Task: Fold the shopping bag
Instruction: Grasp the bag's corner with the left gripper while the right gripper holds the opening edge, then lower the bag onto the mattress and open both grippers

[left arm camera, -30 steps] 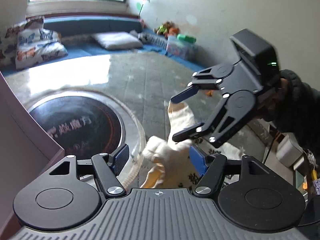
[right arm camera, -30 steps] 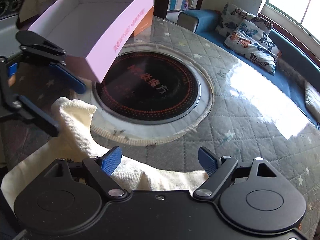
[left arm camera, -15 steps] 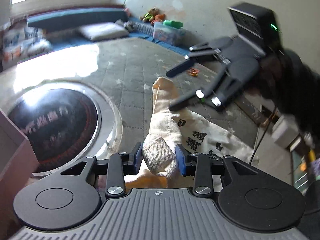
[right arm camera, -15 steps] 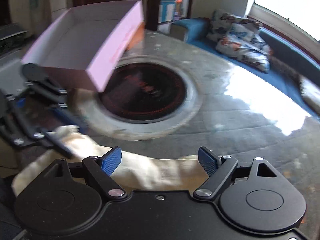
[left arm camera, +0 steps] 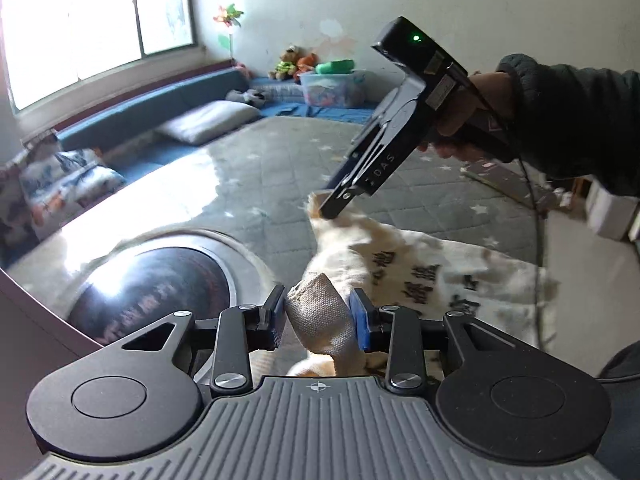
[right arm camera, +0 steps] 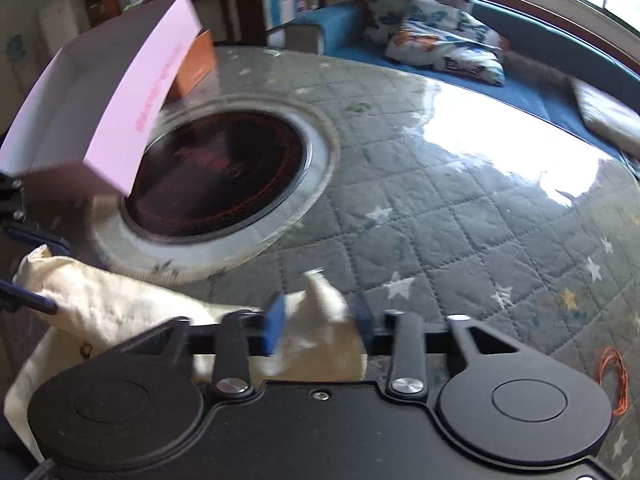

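**Both Grippers Pinched the Canvas Bag**

While the cream canvas shopping bag lay crumpled on the quilted star-patterned table cover beside the round black hob, the left gripper pinched one bunched corner. The right gripper, jaws just closed, pinched another, near the pink box.

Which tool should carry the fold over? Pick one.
Probably the right tool: it pinches the shopping bag at its far corner, over the clear quilted table. The left tool clamps a bunch beside the pink box.
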`<action>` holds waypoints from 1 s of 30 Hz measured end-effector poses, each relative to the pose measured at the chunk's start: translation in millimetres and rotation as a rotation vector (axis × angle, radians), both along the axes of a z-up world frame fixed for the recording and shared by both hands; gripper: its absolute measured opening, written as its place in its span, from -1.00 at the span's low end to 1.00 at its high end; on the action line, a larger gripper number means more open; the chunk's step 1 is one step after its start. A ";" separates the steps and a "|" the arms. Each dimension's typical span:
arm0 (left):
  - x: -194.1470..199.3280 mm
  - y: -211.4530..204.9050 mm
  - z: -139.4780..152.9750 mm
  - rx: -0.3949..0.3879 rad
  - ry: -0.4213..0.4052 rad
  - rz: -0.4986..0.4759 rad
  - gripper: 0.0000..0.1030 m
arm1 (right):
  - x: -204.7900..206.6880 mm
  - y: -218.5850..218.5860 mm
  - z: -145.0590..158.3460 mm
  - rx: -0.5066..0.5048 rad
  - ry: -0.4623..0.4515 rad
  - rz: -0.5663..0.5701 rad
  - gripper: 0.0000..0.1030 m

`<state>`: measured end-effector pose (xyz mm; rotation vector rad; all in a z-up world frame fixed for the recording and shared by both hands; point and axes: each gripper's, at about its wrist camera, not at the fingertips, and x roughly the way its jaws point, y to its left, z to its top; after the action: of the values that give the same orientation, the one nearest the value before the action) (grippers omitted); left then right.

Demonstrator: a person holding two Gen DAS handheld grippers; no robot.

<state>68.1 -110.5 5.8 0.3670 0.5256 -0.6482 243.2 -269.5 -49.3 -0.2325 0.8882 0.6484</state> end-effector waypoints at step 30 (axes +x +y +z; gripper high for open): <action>59.3 -24.1 -50.0 0.274 -0.123 0.311 -0.23 | -15.3 75.3 -38.5 -0.053 -0.100 0.057 -0.45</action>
<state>127.4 -134.6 -44.1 0.5656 0.5413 -0.2505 227.8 -194.2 -87.9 -0.3357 0.8058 0.6611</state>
